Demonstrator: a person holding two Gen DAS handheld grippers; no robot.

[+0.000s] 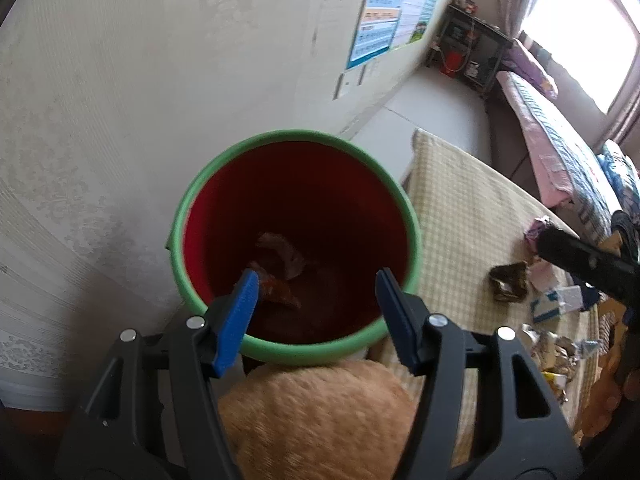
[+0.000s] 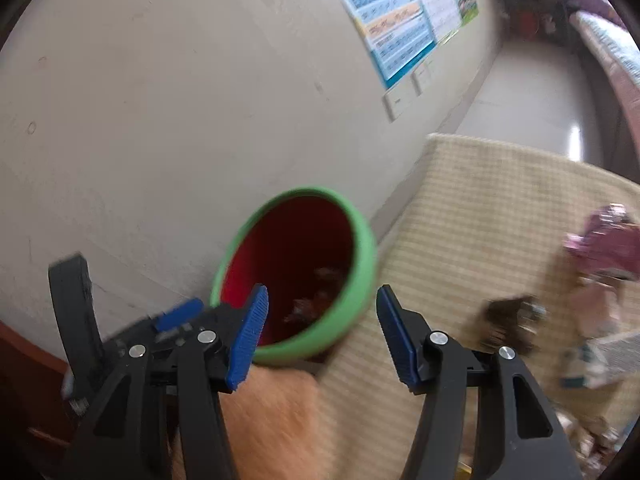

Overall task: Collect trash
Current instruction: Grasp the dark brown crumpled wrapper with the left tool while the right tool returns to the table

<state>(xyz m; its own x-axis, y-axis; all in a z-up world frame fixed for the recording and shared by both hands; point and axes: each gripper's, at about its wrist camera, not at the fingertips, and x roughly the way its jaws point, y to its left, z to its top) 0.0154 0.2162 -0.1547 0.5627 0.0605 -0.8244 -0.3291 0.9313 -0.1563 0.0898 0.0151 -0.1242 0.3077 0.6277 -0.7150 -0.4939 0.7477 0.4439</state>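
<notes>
A red bin with a green rim stands against the wall at the table's left edge. Crumpled brown and grey trash lies at its bottom. My left gripper hangs open over the bin's mouth, with nothing between its blue pads. In the right wrist view my right gripper is open and empty over the bin's near rim. The left gripper's blue pad shows beside it. On the checked tablecloth lie a dark wrapper, a pink wrapper and a blue-white packet.
An orange fuzzy surface lies just below the bin. More wrappers are piled at the table's right. The pale wall rises close behind the bin. A bed and a dark shelf stand beyond the floor.
</notes>
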